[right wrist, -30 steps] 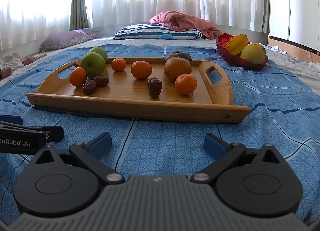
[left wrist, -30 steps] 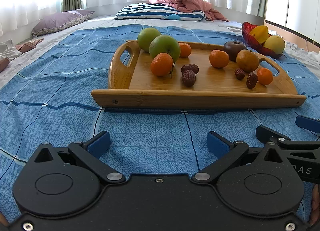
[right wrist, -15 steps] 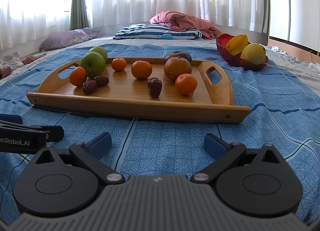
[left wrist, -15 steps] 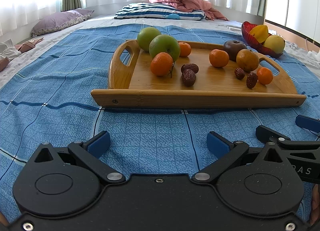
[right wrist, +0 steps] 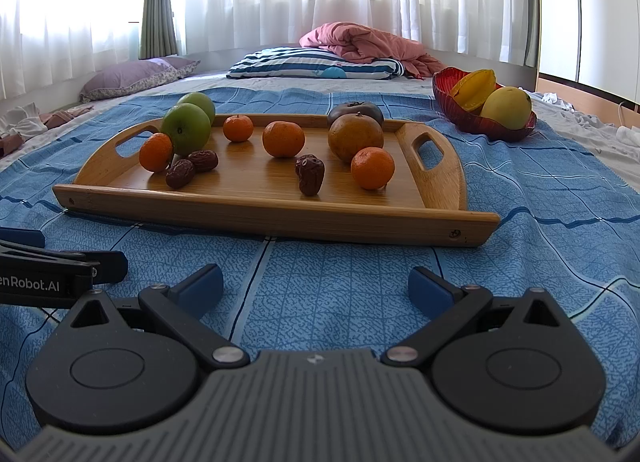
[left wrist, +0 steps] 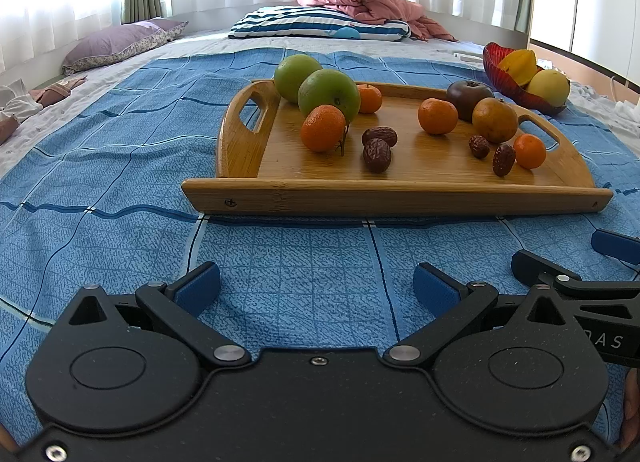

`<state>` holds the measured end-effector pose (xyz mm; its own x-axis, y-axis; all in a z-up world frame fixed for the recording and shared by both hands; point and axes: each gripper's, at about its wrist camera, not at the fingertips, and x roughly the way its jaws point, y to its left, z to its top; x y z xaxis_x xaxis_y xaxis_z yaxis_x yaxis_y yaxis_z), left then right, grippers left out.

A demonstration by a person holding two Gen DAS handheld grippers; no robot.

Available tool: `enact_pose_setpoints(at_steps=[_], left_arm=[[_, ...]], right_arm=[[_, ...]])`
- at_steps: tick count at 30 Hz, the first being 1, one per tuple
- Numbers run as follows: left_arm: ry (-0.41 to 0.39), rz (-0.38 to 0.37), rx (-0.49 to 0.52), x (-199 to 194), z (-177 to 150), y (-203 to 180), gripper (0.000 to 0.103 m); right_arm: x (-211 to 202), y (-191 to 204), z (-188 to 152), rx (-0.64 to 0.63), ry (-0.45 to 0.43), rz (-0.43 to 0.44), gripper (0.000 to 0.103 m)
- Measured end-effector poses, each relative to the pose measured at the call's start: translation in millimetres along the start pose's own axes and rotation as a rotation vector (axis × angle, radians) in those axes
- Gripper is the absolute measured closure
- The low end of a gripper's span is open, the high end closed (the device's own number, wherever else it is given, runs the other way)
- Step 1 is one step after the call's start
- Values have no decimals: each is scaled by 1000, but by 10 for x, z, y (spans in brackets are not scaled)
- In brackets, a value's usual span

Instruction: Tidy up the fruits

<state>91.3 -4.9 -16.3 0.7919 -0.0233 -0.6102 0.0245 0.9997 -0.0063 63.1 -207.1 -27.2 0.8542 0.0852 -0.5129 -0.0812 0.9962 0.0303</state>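
Observation:
A wooden tray [left wrist: 400, 198] [right wrist: 280, 218] lies on the blue bedspread ahead of both grippers. On it are two green apples [left wrist: 329, 93] [right wrist: 186, 129], several tangerines [left wrist: 437, 116] [right wrist: 283, 138], several dark dates [left wrist: 376, 154] [right wrist: 310, 179], a brownish round fruit [left wrist: 495, 119] [right wrist: 355, 136] and a dark persimmon [left wrist: 469, 92] [right wrist: 355, 111]. My left gripper [left wrist: 317, 288] is open and empty, low over the bedspread in front of the tray. My right gripper [right wrist: 316, 286] is open and empty beside it, to its right.
A red bowl [left wrist: 498, 74] [right wrist: 476, 122] with a starfruit and a yellow fruit stands beyond the tray's right end. A striped pillow [right wrist: 316, 67], pink blanket [right wrist: 360, 40] and purple pillow [right wrist: 136, 76] lie at the far end. Curtains hang behind.

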Motion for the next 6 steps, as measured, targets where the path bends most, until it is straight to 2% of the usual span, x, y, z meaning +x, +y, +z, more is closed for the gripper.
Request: enact_pose_setpoints(at_steps=[6], left_arm=[[-3,-1,1,7,-25,-1,0]], right_arm=[[0,1,-2,0,0,0,0]])
